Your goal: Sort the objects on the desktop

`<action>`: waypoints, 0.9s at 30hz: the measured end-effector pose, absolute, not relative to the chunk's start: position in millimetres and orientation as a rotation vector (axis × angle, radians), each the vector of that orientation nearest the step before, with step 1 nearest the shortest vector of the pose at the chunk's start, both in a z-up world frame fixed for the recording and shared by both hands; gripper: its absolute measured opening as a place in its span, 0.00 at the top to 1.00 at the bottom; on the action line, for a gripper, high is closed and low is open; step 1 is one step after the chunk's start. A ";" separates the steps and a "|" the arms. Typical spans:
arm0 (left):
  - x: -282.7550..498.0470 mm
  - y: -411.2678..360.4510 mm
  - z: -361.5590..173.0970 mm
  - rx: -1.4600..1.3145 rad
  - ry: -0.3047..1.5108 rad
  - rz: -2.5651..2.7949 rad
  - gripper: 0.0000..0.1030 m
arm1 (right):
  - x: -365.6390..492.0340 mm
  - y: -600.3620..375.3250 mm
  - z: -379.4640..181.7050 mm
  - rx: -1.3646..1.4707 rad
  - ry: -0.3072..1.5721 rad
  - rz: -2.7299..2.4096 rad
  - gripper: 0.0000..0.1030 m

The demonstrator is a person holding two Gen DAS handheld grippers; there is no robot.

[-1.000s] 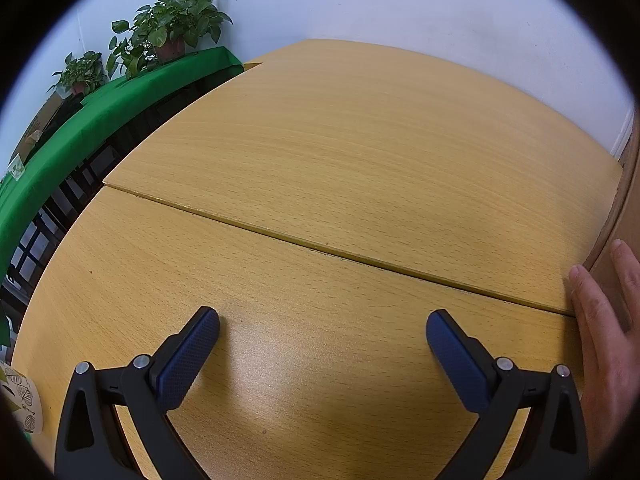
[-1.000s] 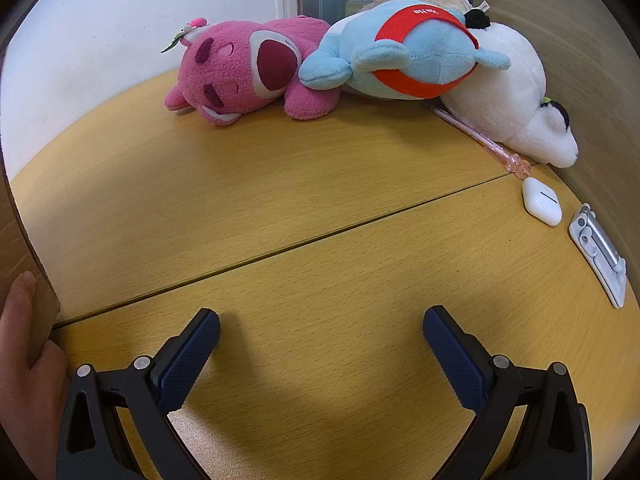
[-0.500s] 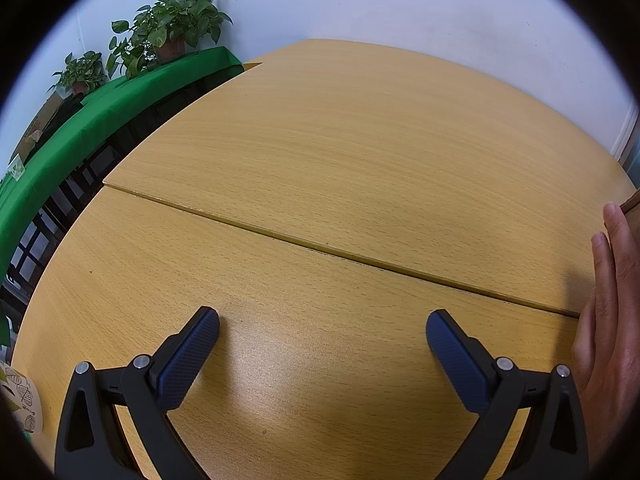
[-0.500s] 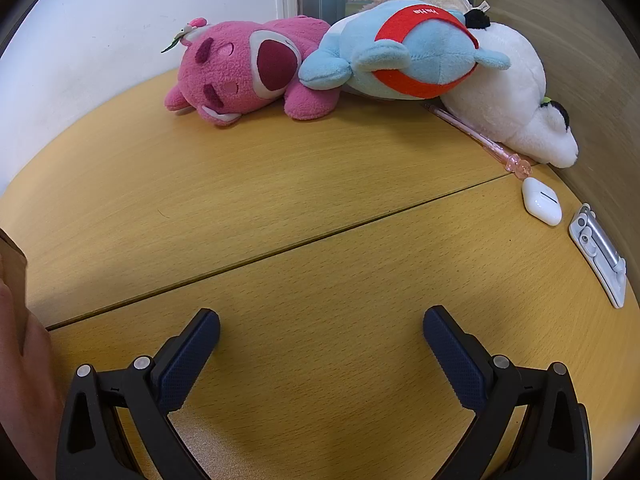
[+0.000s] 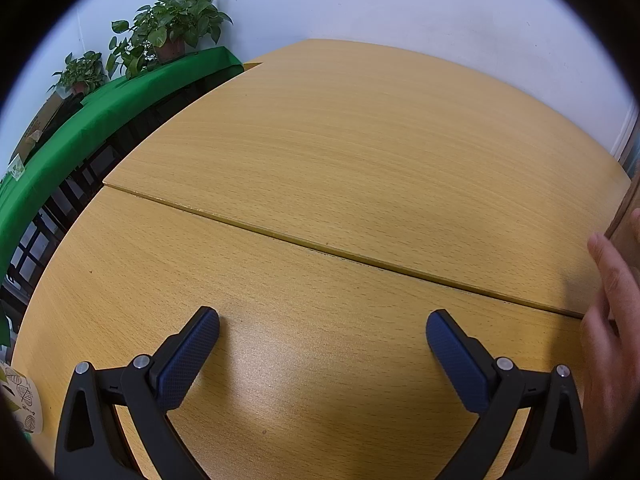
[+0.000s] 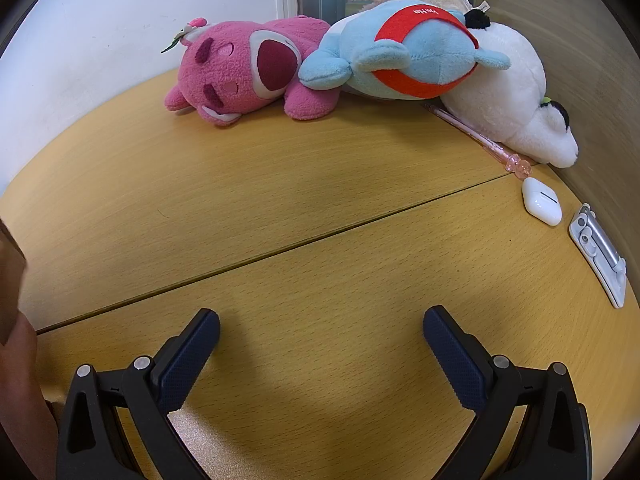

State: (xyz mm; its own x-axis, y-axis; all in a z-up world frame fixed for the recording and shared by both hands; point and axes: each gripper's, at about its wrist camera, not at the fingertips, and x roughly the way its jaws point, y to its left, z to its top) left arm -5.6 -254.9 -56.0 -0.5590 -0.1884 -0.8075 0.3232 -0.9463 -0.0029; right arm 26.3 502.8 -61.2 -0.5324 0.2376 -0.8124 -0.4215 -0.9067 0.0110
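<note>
In the right wrist view a pink plush bear (image 6: 244, 76), a blue plush with a red band (image 6: 412, 56) and a white plush (image 6: 516, 100) lie at the far edge of the wooden table (image 6: 280, 184). A pink pen (image 6: 480, 140), a white earbud case (image 6: 542, 202) and a silver clip (image 6: 600, 254) lie at the right. My right gripper (image 6: 320, 330) is open and empty, well short of them. My left gripper (image 5: 322, 330) is open and empty over bare table (image 5: 340, 152).
A bare hand (image 5: 616, 320) holds a brown board (image 5: 628, 216) at the right edge of the left wrist view; it shows at the left edge of the right wrist view (image 6: 12, 280). Potted plants (image 5: 172, 28) stand on a green-covered shelf (image 5: 92, 120) beyond the table's left edge.
The hand with the brown board between the two grippers has shifted, lifting the board slightly. Both grippers have stayed still and open.
</note>
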 end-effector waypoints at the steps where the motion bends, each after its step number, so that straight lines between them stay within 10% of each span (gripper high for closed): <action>1: -5.0 -254.9 -55.9 1.286 0.217 -2.534 0.00 | 26.2 503.1 -62.0 -1.250 0.291 2.443 0.00; 27: -5.4 -254.7 -56.1 1.286 0.217 -2.534 0.00 | 25.6 504.3 -60.1 -1.252 0.289 2.444 0.00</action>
State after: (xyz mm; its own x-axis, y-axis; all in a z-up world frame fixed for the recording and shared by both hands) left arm -5.4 -254.7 -56.1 -0.5591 -0.1882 -0.8074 0.3229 -0.9464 -0.0030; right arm 25.6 504.3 -60.1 -0.5323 0.2371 -0.8127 -0.4203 -0.9073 0.0105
